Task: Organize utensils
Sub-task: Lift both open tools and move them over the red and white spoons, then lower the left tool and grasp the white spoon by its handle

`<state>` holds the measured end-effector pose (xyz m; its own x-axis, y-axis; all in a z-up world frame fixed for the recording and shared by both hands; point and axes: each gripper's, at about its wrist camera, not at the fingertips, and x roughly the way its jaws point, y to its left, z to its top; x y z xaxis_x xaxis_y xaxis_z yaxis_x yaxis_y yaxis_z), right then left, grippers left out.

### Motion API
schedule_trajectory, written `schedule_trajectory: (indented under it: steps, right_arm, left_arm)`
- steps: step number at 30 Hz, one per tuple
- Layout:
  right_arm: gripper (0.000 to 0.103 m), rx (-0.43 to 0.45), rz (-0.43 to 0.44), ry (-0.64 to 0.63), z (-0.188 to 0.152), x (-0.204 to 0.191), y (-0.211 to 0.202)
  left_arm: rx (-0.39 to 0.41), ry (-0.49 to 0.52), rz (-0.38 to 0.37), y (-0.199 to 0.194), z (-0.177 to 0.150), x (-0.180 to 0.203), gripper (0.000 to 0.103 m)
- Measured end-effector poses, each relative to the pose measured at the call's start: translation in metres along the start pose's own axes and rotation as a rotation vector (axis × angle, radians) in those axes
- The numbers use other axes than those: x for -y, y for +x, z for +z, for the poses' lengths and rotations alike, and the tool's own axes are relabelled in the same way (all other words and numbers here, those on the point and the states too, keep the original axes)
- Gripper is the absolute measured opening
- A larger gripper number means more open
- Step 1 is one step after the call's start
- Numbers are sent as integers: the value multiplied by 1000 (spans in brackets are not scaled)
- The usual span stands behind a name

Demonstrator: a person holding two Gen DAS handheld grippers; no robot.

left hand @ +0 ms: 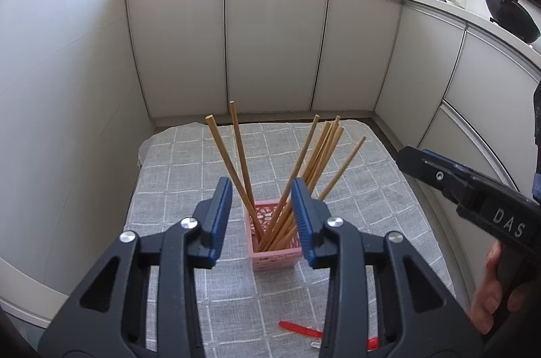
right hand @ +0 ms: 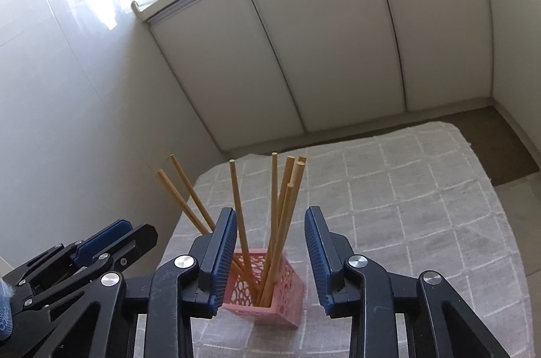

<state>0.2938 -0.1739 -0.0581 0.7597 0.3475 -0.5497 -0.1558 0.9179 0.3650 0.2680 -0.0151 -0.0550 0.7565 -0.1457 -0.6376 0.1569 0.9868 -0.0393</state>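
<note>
A pink perforated holder (left hand: 274, 251) stands upright on a grey checked cloth (left hand: 189, 162) and holds several wooden chopsticks (left hand: 318, 151) that fan out. My left gripper (left hand: 262, 189) is open and empty, above and just short of the holder. My right gripper (right hand: 270, 217) is open and empty too, with the holder (right hand: 270, 297) and chopsticks (right hand: 282, 209) seen between its fingers. The right gripper also shows at the right of the left wrist view (left hand: 439, 175). The left gripper also shows at the lower left of the right wrist view (right hand: 111, 243).
A red plastic utensil (left hand: 299, 328) lies on the cloth near the front edge, with another red piece (left hand: 372, 342) beside it. White cabinet doors (left hand: 274, 43) stand behind the table. A tiled wall (left hand: 67, 87) runs along the left. A black wok (left hand: 510, 13) sits on the right counter.
</note>
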Motion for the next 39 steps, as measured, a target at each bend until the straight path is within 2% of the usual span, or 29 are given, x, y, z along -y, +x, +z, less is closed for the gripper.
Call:
schedule_trajectory:
  steps: [1, 10, 18, 28, 36, 38, 39]
  right_arm:
    - [44, -2, -5, -3, -1, 0, -5]
    - [66, -36, -49, -46, -23, 5, -48]
    - [76, -94, -87, -64, -47, 8, -66]
    - [83, -187, -128, -97, -84, 15, -66]
    - [84, -327, -205, -91, -113, 35, -40]
    - [84, -367, -231, -91, -119, 41, -33]
    - [84, -384, -239, -89, -122, 44, -30]
  left_arm:
    - [-2, -2, -1, -4, -3, 0, 49]
    - [-39, 5, 8, -36, -35, 5, 74]
    - [-123, 8, 20, -47, -64, 8, 80]
    - [-269, -17, 10, -34, -112, 5, 81]
    - [-438, -95, -68, 0, -145, 6, 81]
    - [-488, -122, -100, 11, -152, 10, 76]
    - [-513, -137, -116, 18, -156, 13, 69]
